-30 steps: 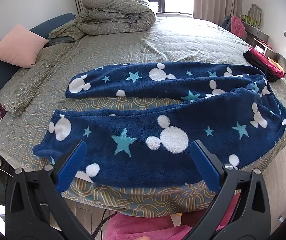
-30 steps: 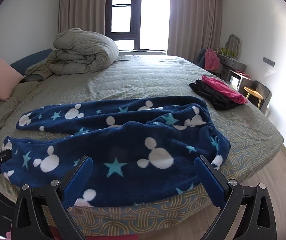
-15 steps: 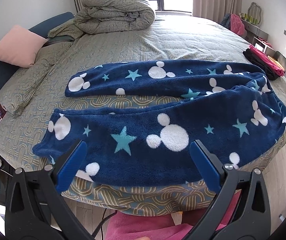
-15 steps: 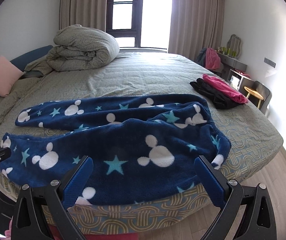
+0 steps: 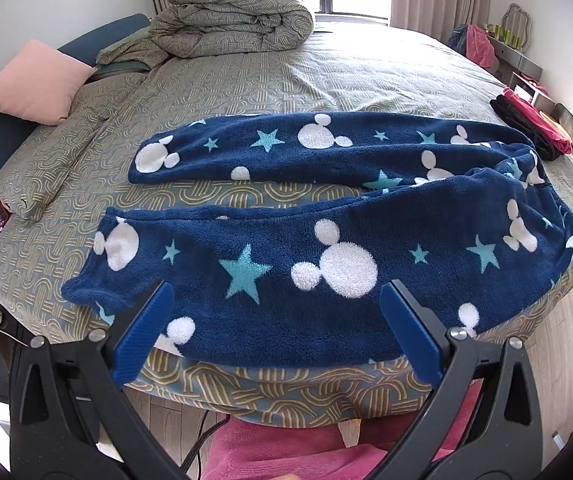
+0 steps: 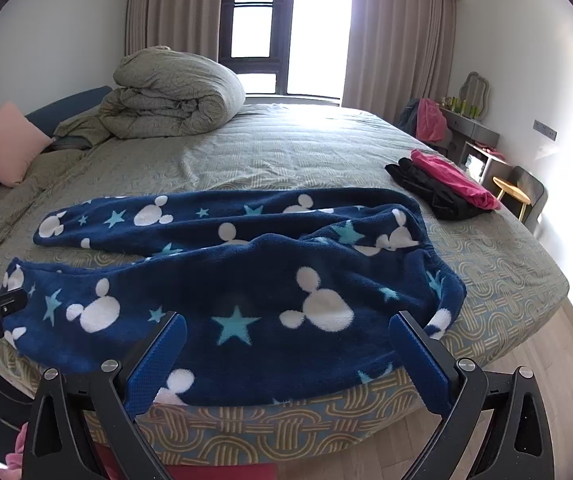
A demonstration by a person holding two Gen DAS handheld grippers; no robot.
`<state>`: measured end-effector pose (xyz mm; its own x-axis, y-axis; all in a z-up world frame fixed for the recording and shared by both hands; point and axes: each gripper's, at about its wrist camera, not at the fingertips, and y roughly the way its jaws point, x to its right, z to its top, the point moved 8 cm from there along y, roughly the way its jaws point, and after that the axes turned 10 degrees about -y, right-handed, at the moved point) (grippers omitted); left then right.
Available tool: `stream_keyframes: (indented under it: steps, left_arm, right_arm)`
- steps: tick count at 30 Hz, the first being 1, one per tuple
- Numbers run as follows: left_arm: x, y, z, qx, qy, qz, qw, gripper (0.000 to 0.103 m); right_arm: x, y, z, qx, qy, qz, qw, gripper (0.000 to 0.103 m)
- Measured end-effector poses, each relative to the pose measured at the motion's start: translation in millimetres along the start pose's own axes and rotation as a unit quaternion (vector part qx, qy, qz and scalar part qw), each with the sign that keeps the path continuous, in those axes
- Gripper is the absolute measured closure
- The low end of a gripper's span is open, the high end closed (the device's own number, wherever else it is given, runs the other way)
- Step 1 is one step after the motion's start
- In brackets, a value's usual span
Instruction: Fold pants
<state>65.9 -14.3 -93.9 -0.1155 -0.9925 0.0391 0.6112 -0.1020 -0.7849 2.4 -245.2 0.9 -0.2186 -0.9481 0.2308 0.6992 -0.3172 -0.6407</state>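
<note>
the pants (image 5: 270, 276) are fuzzy matt fleece, the bed sheet (image 5: 246, 80) is smooth woven cloth, the gripper fingers (image 5: 144, 336) are ribbed blue plastic on matt black arms.

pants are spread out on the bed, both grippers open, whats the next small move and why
Probably ease the left gripper forward and left to the near leg's cuff, while the right gripper heads for the waistband. Both are open, short of the pants, gripping nothing. The legs lie apart, bed sheet showing between them, so the near leg likely needs lifting onto the far one.
</note>
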Motion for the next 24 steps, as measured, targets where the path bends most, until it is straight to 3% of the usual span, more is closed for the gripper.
stream_keyframes:
  steps: [24]
  left_arm:
    - [-1.3, -0.2, 2.5, 0.002, -0.001, 0.001, 1.0000, 0.000]
  right_arm:
    - [2.5, 2.1, -3.8, -0.009, 0.004, 0.001, 1.000, 0.000]
